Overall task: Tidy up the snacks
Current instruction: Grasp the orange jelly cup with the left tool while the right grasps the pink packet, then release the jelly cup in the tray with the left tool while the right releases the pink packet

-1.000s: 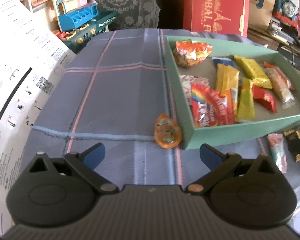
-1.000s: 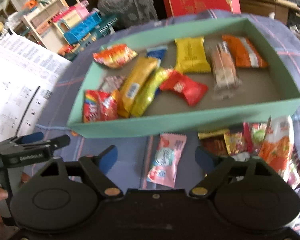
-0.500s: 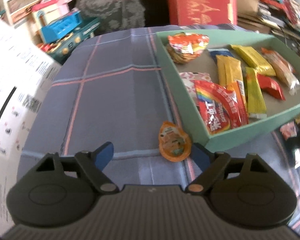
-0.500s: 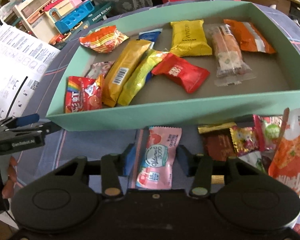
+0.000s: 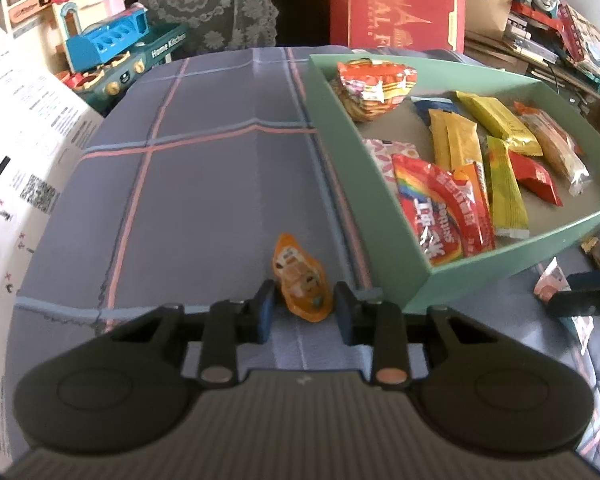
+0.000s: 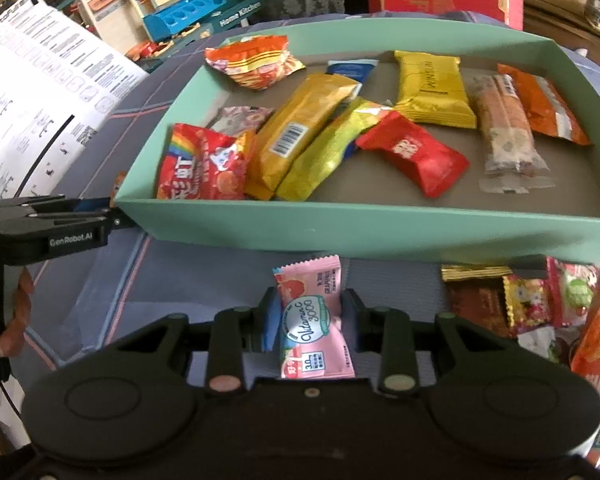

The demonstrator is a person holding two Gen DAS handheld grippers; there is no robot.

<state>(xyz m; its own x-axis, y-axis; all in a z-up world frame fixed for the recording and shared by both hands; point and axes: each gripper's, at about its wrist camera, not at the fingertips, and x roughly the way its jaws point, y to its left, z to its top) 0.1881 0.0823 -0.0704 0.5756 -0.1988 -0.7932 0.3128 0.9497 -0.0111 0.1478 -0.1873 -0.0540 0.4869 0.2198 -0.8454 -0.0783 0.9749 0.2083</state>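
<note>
Left gripper [image 5: 304,310]: jaws have just been closing, now pinched on the orange jelly cup [image 5: 302,280], on the plaid cloth just outside the green tray [image 5: 332,120]. Right gripper [image 6: 311,316]: jaws closing too, clamped on the pink vitamin C sachet [image 6: 314,320] before the tray's near wall. About ten snacks already inside; a small heap of wrapped sweets [image 6: 528,300] waits at right.
</note>
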